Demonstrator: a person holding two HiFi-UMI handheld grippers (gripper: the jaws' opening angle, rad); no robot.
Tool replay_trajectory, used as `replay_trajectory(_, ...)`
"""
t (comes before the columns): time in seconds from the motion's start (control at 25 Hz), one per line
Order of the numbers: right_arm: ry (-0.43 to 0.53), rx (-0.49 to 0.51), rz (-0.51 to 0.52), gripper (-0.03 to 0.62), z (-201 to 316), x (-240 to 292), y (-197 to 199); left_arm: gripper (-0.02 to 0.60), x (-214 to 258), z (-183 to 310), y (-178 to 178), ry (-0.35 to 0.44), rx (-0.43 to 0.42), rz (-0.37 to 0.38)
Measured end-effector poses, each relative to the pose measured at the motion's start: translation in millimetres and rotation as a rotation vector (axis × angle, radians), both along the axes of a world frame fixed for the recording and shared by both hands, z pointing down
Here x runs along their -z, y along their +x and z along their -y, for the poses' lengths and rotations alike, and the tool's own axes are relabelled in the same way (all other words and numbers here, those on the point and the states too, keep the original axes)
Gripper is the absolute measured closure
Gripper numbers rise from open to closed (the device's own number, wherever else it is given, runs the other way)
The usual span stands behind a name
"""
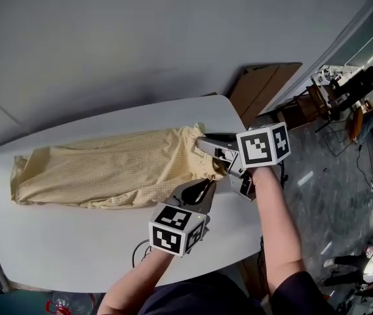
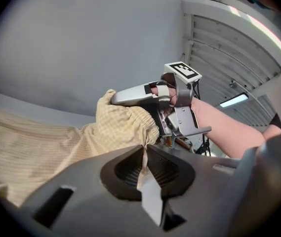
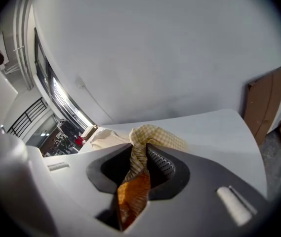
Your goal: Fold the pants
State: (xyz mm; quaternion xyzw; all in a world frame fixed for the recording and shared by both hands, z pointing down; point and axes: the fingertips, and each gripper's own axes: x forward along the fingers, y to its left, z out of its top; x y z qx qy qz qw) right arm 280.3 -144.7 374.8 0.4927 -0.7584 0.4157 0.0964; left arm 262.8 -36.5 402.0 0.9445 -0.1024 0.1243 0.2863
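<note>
We log yellow pants [image 1: 107,169] lying on table [image 1: 75,254], left gripper [image 2: 143,168] jaws pinching waistband [image 2: 128,125] edge, right gripper [image 3: 140,169] jaws clamping it bunched

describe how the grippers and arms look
Both the left gripper and the right gripper are grey moulded plastic with black, textured pads inside the jaws. Each carries a white cube printed with black square markers: the left cube and the right cube. The forearms are bare, and a dark sleeve covers the right upper arm.
</note>
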Motion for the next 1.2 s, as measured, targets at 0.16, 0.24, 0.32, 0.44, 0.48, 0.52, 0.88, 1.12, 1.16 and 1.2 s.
replay_trajectory(0.16, 0.005, 0.045, -0.046, 0.508, 24.7, -7.1, -61.5, 0.554, -7.6, 25.6, -64.6, 0.005, 0.081, 0.027)
replay_trajectory(0.24, 0.001, 0.058, -0.058, 0.508, 38.5, -11.9, -89.4, 0.554, -10.6, 40.5, -95.7, -0.010, 0.129, 0.027)
replay_trajectory(0.32, -0.006, 0.072, -0.070, 0.508, 51.1, -14.9, -113.1, 0.554, -9.3, 54.3, -122.2, -0.023, 0.177, 0.026)
replay_trajectory(0.44, -0.015, 0.093, -0.082, 0.508, 68.6, -19.2, -148.6, 0.554, -8.4, 73.0, -159.5, -0.035, 0.237, 0.032)
replay_trajectory(0.48, -0.017, 0.098, -0.084, 0.507, 74.4, -21.3, -160.0, 0.554, -9.8, 79.4, -171.9, -0.038, 0.255, 0.039)
replay_trajectory(0.52, -0.020, 0.100, -0.086, 0.507, 80.2, -24.1, -170.9, 0.554, -12.1, 86.0, -184.3, -0.042, 0.274, 0.048)
replay_trajectory(0.88, -0.021, 0.117, -0.090, 0.507, 116.5, -49.1, -253.1, 0.554, -28.8, 124.6, -270.9, -0.110, 0.401, 0.068)
replay_trajectory(1.12, 0.012, 0.211, -0.094, 0.505, 148.2, -36.7, -326.5, 0.554, -22.6, 156.7, -344.8, -0.124, 0.500, 0.064)
replay_trajectory(1.16, 0.006, 0.239, -0.109, 0.503, 154.5, -38.5, -342.8, 0.554, -24.5, 162.7, -359.2, -0.130, 0.506, 0.082)
replay_trajectory(1.2, 0.000, 0.267, -0.119, 0.503, 160.7, -41.1, -359.8, 0.554, -26.8, 168.7, -373.9, -0.133, 0.514, 0.101)
